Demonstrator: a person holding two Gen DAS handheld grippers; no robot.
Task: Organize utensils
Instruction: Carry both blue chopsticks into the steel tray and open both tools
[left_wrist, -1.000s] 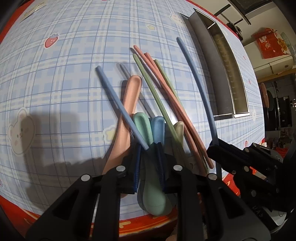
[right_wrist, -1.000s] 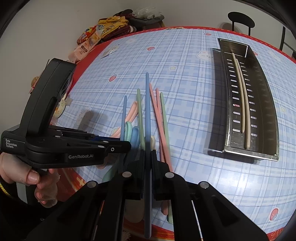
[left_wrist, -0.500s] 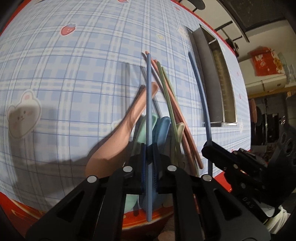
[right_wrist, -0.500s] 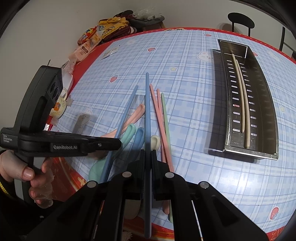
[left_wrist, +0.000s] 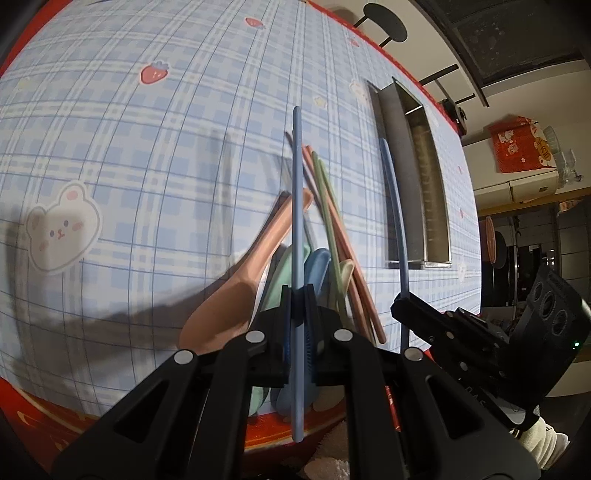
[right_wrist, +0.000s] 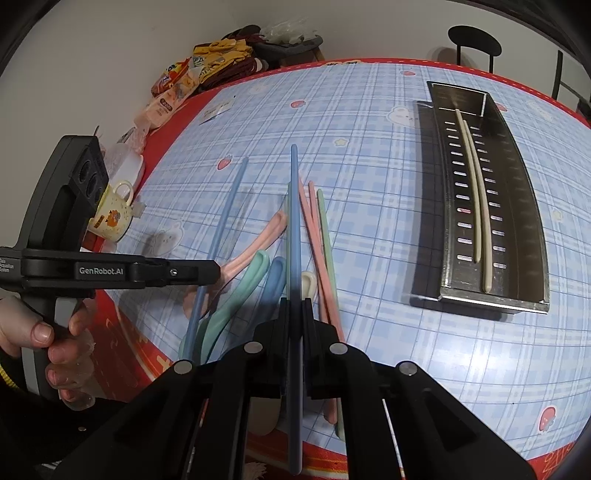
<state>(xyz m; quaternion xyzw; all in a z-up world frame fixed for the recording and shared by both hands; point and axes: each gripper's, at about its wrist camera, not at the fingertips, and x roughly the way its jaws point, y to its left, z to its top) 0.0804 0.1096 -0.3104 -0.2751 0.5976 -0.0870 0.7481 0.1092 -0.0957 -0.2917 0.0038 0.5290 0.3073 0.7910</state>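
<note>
Utensils: two long blue plastic chopsticks, one per gripper, lifted above the checked tablecloth (right_wrist: 369, 177).
Left gripper (left_wrist: 298, 295): pinching the lighter blue chopstick (left_wrist: 297, 206).
Right gripper (right_wrist: 293, 306): clamped on the darker blue chopstick (right_wrist: 294, 221).
Slotted steel tray (right_wrist: 517, 192): holding seemingly two cream chopsticks (right_wrist: 476, 206).

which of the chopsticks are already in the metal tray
Only the cream pair, lying lengthwise on the slotted floor of the metal tray. The pink and green ones lie on the tablecloth; each gripper holds a blue one.
</note>
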